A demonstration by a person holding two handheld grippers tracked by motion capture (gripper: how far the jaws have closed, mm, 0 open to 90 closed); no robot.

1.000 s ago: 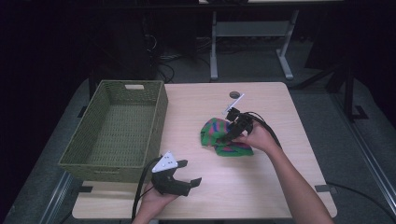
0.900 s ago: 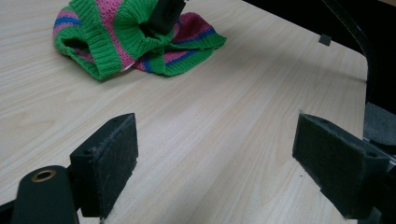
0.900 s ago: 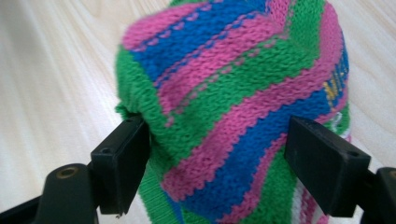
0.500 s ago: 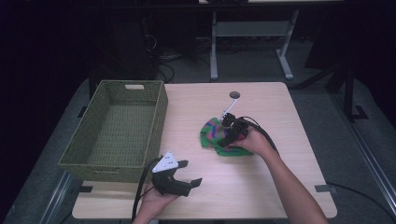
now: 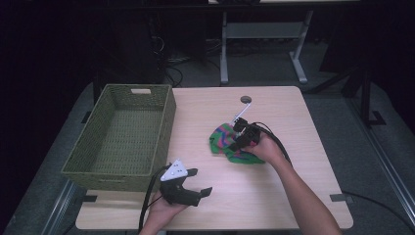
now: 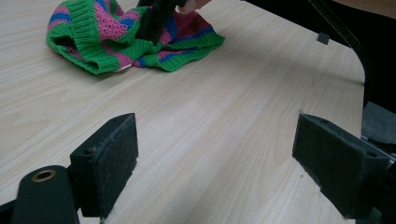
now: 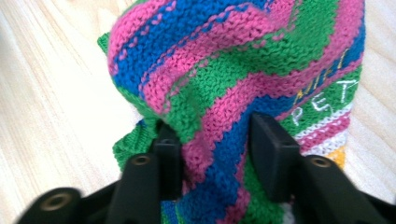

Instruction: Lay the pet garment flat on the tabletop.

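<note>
Knitted green, pink and blue garment (image 7: 243, 74) lay right of centre on the surface (image 5: 205, 112), the right gripper (image 7: 215, 144) closed over a raised fold of it. Left gripper (image 6: 215, 158) rested released at the near edge. Risk — the grip held one loose fold only; a lift toward the woven basket (image 5: 169, 115) could let the rest drag or slip free. Garment's far side and underside were hidden by the hand — its shape was unclear.

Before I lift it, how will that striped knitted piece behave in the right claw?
Probably floppy: the knitted garment lies crumpled, a fold bunched between the right claw jaws. Likely light, so it should drape and trail. The coarse knit looks grippy, unlikely to slip.
</note>
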